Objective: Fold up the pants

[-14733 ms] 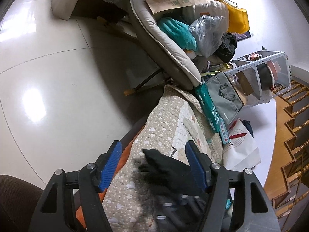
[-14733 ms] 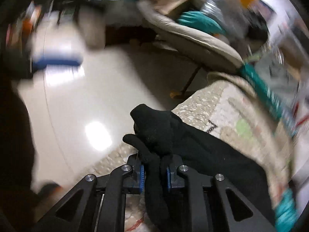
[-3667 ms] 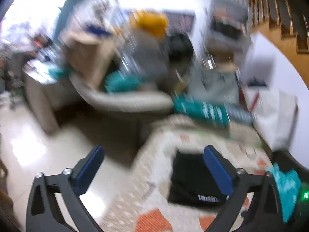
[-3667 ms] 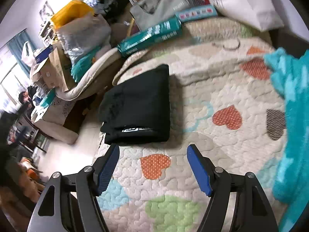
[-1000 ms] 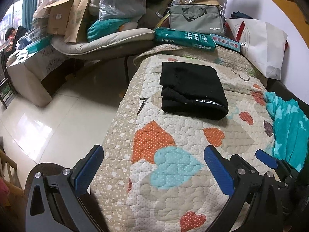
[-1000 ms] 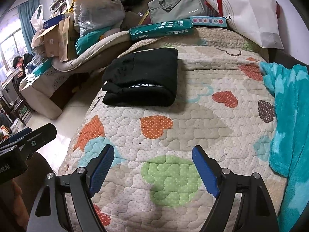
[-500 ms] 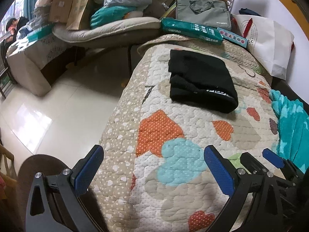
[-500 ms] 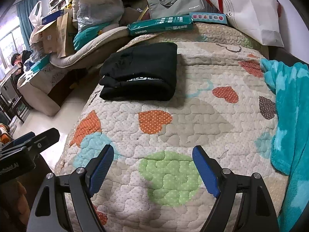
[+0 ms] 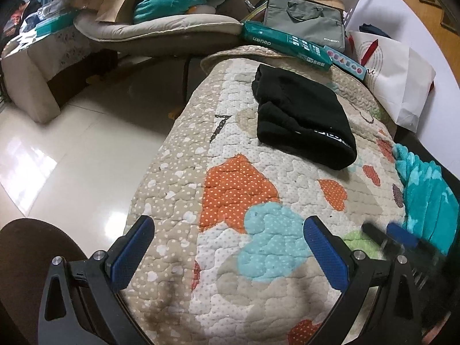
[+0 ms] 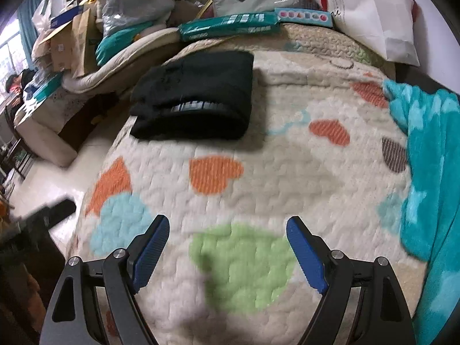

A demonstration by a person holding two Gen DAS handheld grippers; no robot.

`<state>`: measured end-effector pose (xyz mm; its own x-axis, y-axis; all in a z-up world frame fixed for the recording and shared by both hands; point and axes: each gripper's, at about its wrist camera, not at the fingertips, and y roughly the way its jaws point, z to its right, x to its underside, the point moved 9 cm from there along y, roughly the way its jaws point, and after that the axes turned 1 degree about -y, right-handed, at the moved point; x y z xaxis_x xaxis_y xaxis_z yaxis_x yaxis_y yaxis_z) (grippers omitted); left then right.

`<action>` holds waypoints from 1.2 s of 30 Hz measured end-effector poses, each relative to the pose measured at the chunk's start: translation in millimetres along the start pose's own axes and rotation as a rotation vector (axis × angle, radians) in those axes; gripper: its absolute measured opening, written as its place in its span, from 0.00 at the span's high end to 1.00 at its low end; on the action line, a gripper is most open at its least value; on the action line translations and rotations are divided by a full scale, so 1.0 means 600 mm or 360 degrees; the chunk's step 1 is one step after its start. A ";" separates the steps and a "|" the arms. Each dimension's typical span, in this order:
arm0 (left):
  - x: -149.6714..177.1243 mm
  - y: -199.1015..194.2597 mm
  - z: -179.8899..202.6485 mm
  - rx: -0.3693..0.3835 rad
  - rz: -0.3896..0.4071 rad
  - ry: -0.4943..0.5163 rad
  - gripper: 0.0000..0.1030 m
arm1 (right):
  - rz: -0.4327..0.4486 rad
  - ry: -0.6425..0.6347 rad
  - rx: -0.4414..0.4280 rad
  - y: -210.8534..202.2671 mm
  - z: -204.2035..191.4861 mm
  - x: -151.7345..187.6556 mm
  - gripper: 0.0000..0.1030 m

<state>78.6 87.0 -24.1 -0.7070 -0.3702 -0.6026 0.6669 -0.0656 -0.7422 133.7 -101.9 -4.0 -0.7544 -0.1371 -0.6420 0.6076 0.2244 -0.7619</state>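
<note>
The black pants (image 9: 302,118) lie folded in a compact stack on the quilted bedspread (image 9: 230,189), near its far left edge; they also show in the right wrist view (image 10: 195,100). My left gripper (image 9: 230,256) is open and empty, well short of the pants, above the bed's near corner. My right gripper (image 10: 227,256) is open and empty over the green patch of the bedspread (image 10: 287,172). The right gripper's tip shows blurred at the right of the left wrist view (image 9: 399,235).
A teal fleece blanket (image 10: 431,158) lies along the bed's right side. A long green box (image 9: 284,43), a grey laptop bag (image 9: 304,26) and a white paper bag (image 9: 396,80) sit at the far end. A cluttered lounger (image 9: 155,28) and tiled floor (image 9: 72,158) are left.
Both grippers have drawn back slightly from the folded pants and stay open. The right wrist view is now blurred from motion. The pants have not moved.
</note>
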 end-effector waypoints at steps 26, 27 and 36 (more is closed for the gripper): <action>0.000 0.034 -0.010 0.0193 -0.0096 -0.0153 0.00 | -0.0069 -0.0010 0.0208 0.116 -0.013 -0.178 0.10; -0.002 0.031 -0.010 0.0165 -0.0070 -0.0118 0.00 | -0.0057 -0.0031 0.0193 0.112 -0.020 -0.179 0.10; -0.049 -0.053 -0.012 -0.0176 0.0399 0.0112 0.00 | 0.0021 -0.0010 0.0182 0.025 0.018 -0.084 0.10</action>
<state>76.4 106.4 15.0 -0.5406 -0.2967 -0.7872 0.7959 0.1230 -0.5928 183.9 -102.1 15.9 -0.7447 -0.1407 -0.6523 0.6422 0.1145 -0.7579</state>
